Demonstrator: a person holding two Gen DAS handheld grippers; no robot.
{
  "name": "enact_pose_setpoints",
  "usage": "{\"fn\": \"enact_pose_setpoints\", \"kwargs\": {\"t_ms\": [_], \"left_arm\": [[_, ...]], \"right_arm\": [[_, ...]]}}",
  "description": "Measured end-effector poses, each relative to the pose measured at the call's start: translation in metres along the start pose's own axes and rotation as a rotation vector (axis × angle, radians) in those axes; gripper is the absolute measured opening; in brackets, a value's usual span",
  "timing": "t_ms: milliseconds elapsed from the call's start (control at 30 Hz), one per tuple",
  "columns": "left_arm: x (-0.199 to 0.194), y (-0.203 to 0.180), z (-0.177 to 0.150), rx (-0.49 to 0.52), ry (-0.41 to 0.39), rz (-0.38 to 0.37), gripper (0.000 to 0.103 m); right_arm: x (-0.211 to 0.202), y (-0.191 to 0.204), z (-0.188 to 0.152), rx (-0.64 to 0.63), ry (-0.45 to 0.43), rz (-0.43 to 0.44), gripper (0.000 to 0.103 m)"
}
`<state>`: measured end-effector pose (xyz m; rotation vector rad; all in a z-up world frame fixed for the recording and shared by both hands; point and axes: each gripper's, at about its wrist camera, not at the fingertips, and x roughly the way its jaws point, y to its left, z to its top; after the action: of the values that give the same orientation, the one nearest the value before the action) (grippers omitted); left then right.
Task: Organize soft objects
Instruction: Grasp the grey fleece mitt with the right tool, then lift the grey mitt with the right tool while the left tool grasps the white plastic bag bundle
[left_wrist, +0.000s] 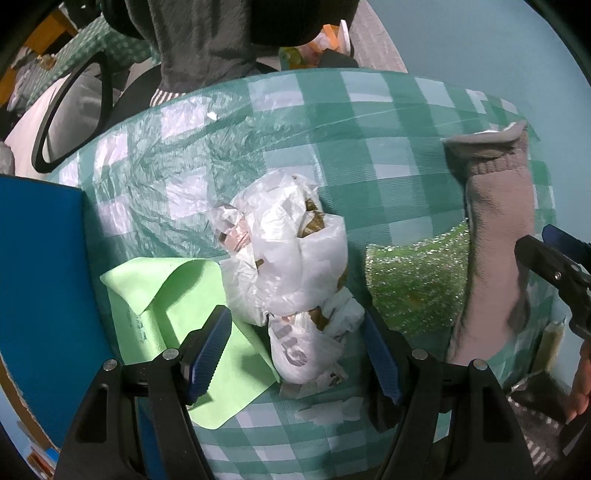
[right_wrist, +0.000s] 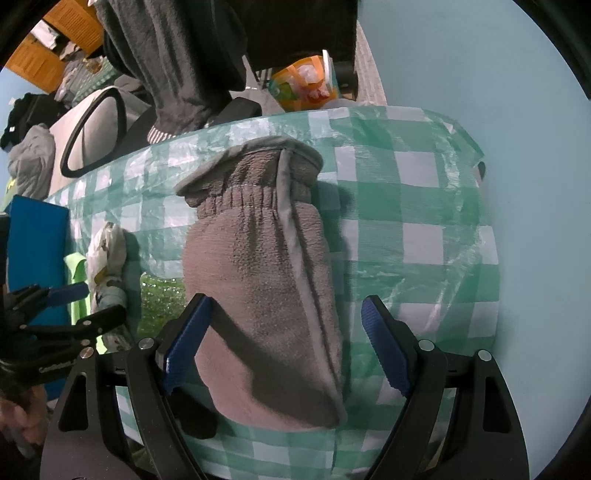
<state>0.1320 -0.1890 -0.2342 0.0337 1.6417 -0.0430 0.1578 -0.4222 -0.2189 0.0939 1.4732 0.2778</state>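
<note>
A green checked cloth (left_wrist: 369, 122) lies under both tongs. The grey mitt (right_wrist: 266, 295) sits between the wide-open right tongs (right_wrist: 286, 347). The crumpled white bag (left_wrist: 295, 266) sits just ahead of the wide-open left tongs (left_wrist: 295, 354).

Green-and-white checked tablecloth (left_wrist: 369, 147) over a table, on it a grey mitt (right_wrist: 266, 295), glittery green sponge (left_wrist: 417, 280), crumpled white plastic bag (left_wrist: 295, 266), light green cloth (left_wrist: 166, 295), blue box (left_wrist: 37, 277) at the edge
</note>
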Motion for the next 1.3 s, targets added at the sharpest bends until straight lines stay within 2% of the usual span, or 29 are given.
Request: {"fn": "enact_pose_setpoints", "kwargs": {"t_ms": [333,367,433,500,633,767,833,967,1300], "left_arm": [[0.006,0.005,0.003,-0.002,-0.006,-0.027,0.072],[0.006,0.006,0.002,-0.005,-0.006,-0.034,0.071],[0.006,0.006,0.002,-0.008,-0.007,-0.049,0.058],[0.007,0.008,0.001,-0.011,-0.004,-0.058,0.054],[0.003,0.011,-0.001,-0.022,-0.019,-0.086,0.046],[-0.006,0.013,-0.005,-0.023,-0.039,-0.111,0.043],[-0.011,0.014,-0.006,-0.024,-0.048,-0.128,0.043],[-0.023,0.017,-0.010,-0.027,-0.074,-0.155,0.043],[-0.047,0.032,-0.024,-0.051,-0.106,-0.214,0.043]], "right_arm": [[0.022,0.002,0.004,0.001,0.030,-0.016,0.085],[0.024,0.002,0.004,0.001,0.031,-0.016,0.085],[0.029,0.001,0.005,0.001,0.036,-0.016,0.085],[0.033,-0.001,0.004,0.009,0.044,0.000,0.079],[0.030,0.001,0.004,-0.003,0.044,0.029,0.060],[0.024,0.008,0.003,-0.034,0.037,0.041,0.038],[0.020,0.011,0.003,-0.047,0.028,0.045,0.032],[0.016,0.019,0.001,-0.074,0.019,0.042,0.026],[-0.011,0.019,-0.008,-0.058,-0.015,0.055,0.025]]}}
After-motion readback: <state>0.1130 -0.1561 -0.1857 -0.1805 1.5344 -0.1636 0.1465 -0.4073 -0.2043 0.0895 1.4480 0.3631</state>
